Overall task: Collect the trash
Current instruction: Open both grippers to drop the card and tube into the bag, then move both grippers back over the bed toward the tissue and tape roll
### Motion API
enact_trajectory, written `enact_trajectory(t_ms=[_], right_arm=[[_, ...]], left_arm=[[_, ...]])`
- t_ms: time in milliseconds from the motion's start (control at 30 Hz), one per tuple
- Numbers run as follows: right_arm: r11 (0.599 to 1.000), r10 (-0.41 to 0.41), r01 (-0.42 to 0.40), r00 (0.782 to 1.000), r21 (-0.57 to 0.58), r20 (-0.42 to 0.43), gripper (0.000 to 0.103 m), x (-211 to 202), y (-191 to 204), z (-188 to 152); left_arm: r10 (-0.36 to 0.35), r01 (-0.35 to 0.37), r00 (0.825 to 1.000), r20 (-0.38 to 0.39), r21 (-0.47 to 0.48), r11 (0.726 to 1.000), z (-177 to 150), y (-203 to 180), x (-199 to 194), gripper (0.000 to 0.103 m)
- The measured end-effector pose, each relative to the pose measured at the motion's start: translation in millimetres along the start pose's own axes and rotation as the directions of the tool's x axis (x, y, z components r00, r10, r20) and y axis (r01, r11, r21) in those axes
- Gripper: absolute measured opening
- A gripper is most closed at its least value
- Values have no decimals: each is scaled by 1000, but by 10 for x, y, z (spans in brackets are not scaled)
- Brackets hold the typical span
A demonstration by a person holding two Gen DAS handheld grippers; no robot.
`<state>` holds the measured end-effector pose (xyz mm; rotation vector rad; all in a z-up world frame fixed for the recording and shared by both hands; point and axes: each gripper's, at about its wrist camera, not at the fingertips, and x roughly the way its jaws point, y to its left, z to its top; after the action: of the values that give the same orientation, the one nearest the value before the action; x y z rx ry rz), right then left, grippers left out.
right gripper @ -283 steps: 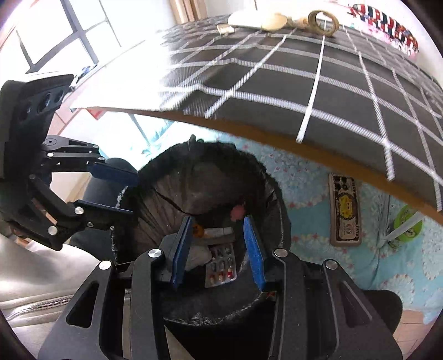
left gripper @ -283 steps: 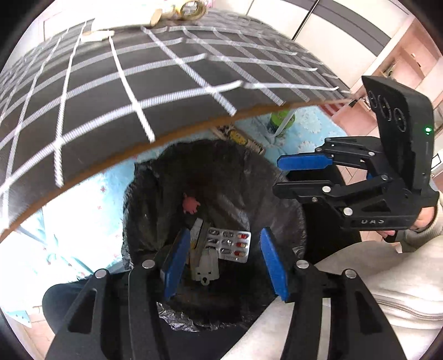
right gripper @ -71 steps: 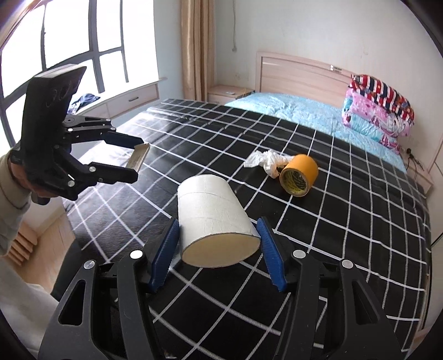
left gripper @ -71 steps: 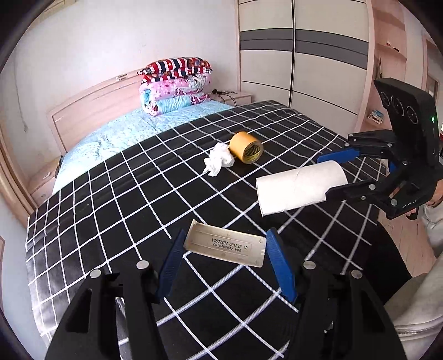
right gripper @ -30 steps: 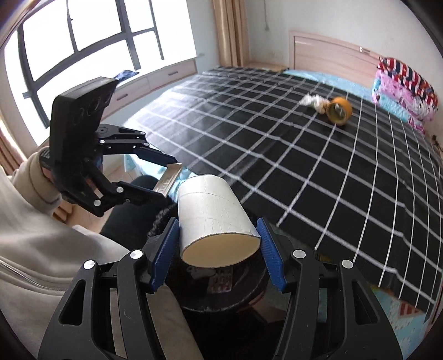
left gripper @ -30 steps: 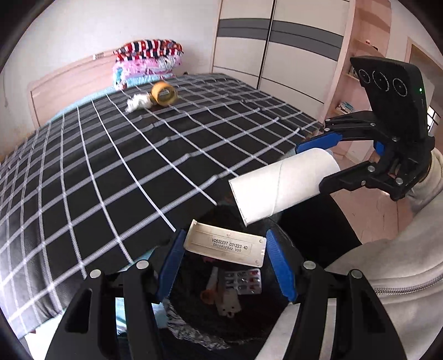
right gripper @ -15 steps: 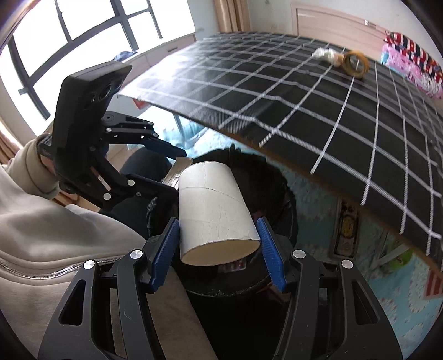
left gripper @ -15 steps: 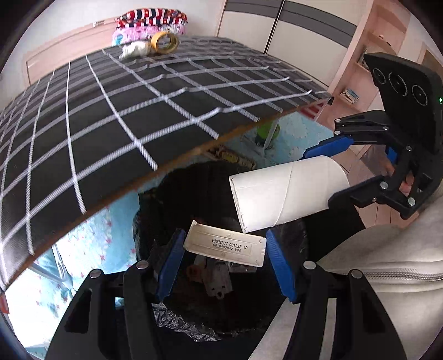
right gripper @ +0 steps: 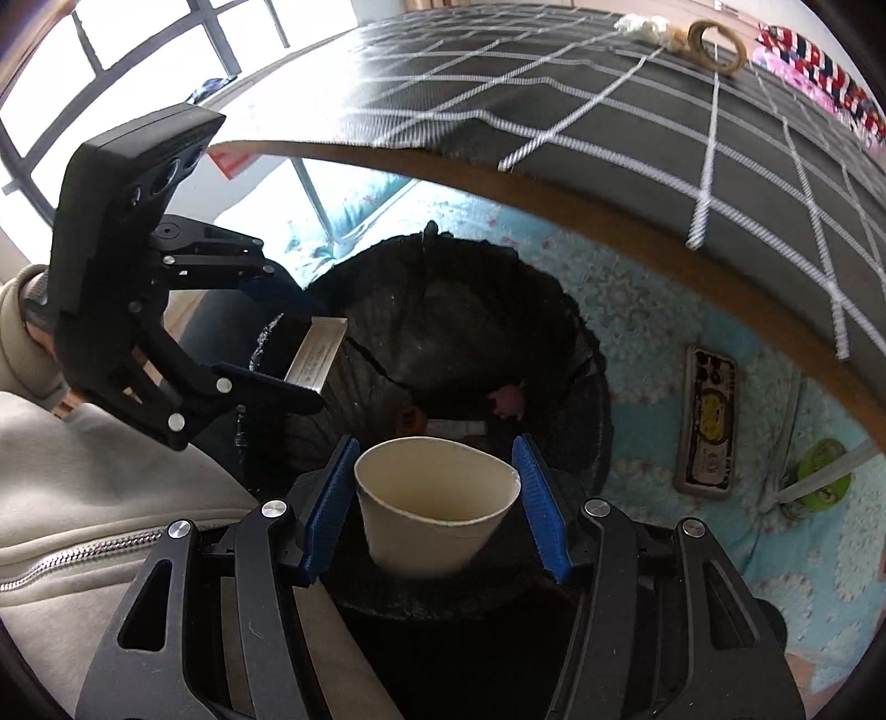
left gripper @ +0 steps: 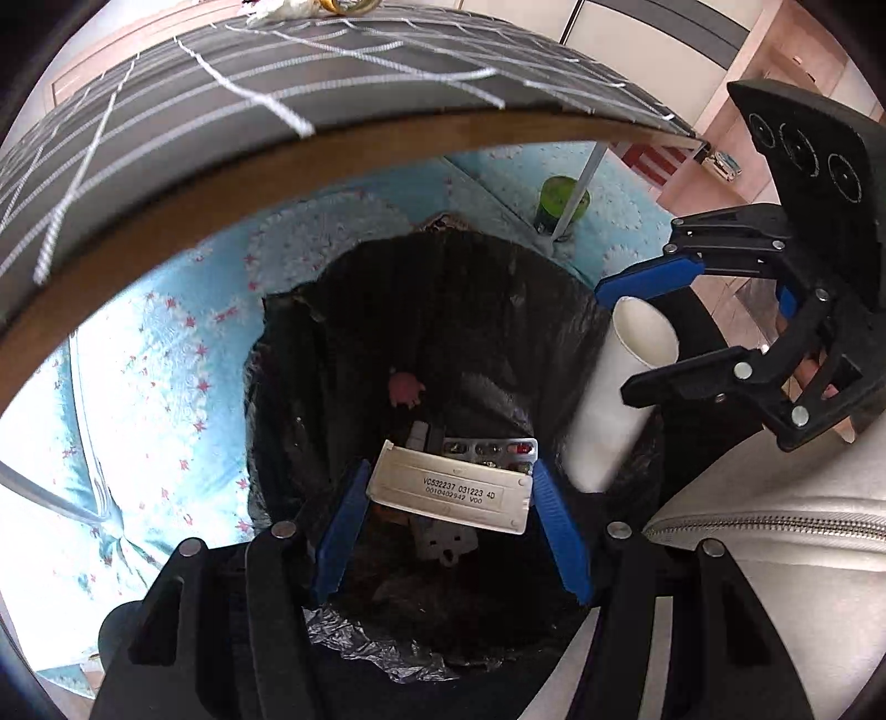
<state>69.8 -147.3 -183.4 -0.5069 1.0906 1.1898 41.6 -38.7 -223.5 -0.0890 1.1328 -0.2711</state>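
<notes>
My left gripper (left gripper: 451, 518) is shut on a silver blister pack (left gripper: 451, 490) and holds it over the black-lined trash bin (left gripper: 310, 354). My right gripper (right gripper: 434, 501) has opened, and the white paper cup (right gripper: 437, 504) hangs between its blue pads (right gripper: 537, 498), tilted mouth-up and dropping toward the bin (right gripper: 581, 343). In the left wrist view the cup (left gripper: 614, 410) slides down by the bin's right rim below the right gripper (left gripper: 653, 332). In the right wrist view the left gripper (right gripper: 282, 338) holds the pack (right gripper: 318, 354) at the bin's left rim. Pill blisters and a pink scrap (left gripper: 404, 387) lie inside.
The checked black tabletop (left gripper: 277, 77) overhangs the bin, with a tape roll (right gripper: 714, 33) and crumpled tissue (right gripper: 642, 25) at its far end. A green cup (left gripper: 559, 202) and a flat box (right gripper: 706, 415) lie on the blue floor mat. My grey jacket (left gripper: 747, 498) is close on the right.
Both grippers lowered closer over the bin. The right gripper opened and let go of the paper cup, which tipped upright and is falling. The left still grips the blister pack.
</notes>
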Motion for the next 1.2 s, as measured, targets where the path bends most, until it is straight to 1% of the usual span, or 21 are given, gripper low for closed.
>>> enact_trajectory(t_ms=[167,367,400,433,500,567,667,833,1000,1200], right_arm=[[1000,5,-5,1000,17,-12,57,121,-29,13],[999,20,-19,1000,47,-23,57,264,-27,8],[999,19,-18,1000,49,-22,57,287,-19,6],[999,16,-15,1000,52,-24,58,303,-17,5],[998,9,-8,999,56,-31,62,322,-17,5],[999,-4,5,999,53,-32,62,316,-17,3],[998,0,1,1000,62,-15,67,270,-29,3],[998,-14,13,1000,62,10,67,188,-41,18],[998,-31,28,998,58,47,67,25,-36,47],[996,-56,47,992,77,113,67,-236,-97,78]], left_arm=[[-1,1,1000,-15,-6,1000,8,-4,83,58],[32,-32,999,-19,10,999,22,-61,146,59],[34,-33,999,-22,7,999,18,-65,152,60],[31,-31,999,-23,-1,1000,21,-62,153,66],[31,-31,999,-11,-10,999,30,-53,142,67],[35,-35,999,-4,-15,999,42,-45,113,67],[38,-38,999,16,-12,999,58,-55,49,67],[49,-48,998,38,-7,999,72,-66,-108,67],[46,-49,994,101,29,998,112,-158,-377,67],[52,-69,982,180,89,994,195,-312,-699,67]])
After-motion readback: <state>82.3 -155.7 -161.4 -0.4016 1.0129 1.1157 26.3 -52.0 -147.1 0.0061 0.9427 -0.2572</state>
